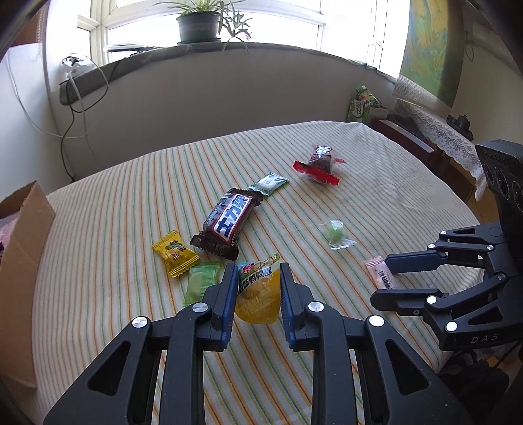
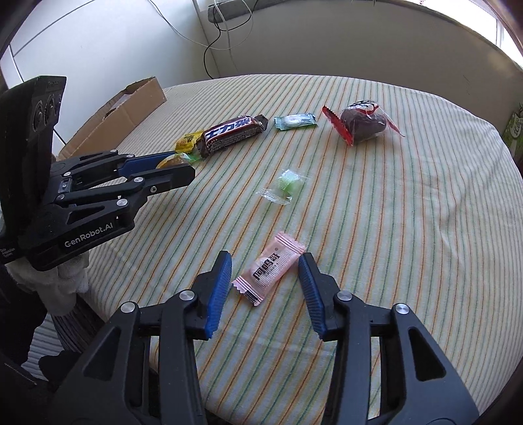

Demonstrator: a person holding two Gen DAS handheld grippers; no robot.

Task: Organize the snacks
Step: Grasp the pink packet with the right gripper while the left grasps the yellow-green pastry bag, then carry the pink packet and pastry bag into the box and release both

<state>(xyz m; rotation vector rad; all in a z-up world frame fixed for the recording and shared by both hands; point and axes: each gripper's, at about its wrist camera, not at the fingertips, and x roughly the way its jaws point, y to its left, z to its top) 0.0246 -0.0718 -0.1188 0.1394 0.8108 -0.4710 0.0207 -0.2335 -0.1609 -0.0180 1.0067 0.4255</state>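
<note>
Snacks lie scattered on a striped tablecloth [image 1: 130, 202]. My left gripper [image 1: 258, 271] stands around a yellow jelly cup [image 1: 258, 294], its blue pads close on both sides; contact is unclear. My right gripper [image 2: 264, 260] is open around a pink candy packet [image 2: 269, 266] that lies flat, pads apart from it. The right gripper also shows in the left wrist view [image 1: 380, 279]. A brown chocolate bar [image 1: 228, 219], a yellow candy [image 1: 175, 256], a light green packet [image 1: 199, 282], a teal packet [image 1: 268, 183], a clear-wrapped green candy [image 1: 335, 233] and a red-edged dark cake pack [image 1: 318, 163] lie further off.
An open cardboard box [image 1: 19, 248] stands at the table's left edge. A windowsill with a potted plant [image 1: 199, 23] and cables runs behind. A lace-covered side table [image 1: 434, 130] and a green box [image 1: 361, 104] stand at the back right.
</note>
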